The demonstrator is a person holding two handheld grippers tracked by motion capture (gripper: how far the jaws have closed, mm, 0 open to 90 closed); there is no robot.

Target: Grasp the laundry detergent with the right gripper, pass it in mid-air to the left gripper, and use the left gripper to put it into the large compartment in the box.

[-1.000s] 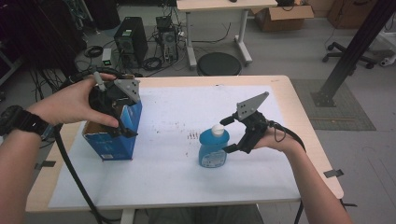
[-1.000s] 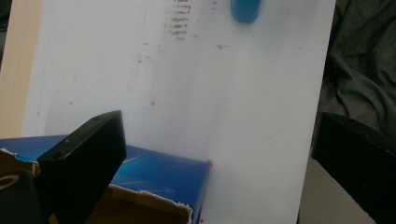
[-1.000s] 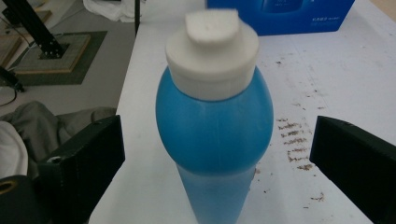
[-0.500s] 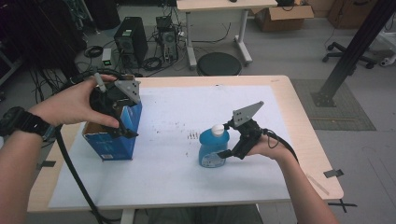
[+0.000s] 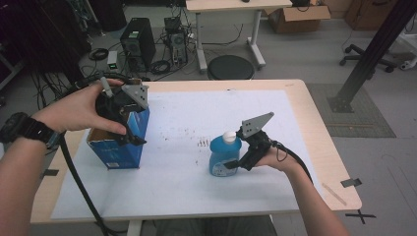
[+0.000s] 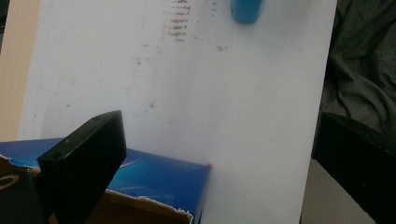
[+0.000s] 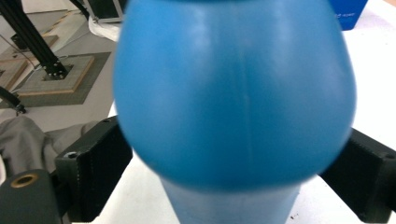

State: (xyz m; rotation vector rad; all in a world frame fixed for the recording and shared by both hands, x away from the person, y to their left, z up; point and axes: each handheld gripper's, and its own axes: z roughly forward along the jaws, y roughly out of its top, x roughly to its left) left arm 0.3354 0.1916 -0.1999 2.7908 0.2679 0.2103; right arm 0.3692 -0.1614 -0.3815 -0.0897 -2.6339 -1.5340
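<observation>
The blue bottle (image 5: 225,158) stands upright on the white sheet (image 5: 182,123), white cap up, its lower part hidden behind the right gripper (image 5: 231,164). That gripper's jaws have just been closing and sit on either side of the bottle's belly; whether they press it is hard to tell. The left gripper (image 5: 132,139) hangs with jaws spread wide over the torn blue box (image 5: 115,150) at the sheet's left edge.

Soft, even room light falls from above; the white sheet (image 5: 187,147) reads bright without glare and shadows under things are faint. The high view is slightly grainy, dim at its upper left corner. In the right gripper view the bottle (image 7: 236,98) is close and blurred; the left gripper view is soft.
</observation>
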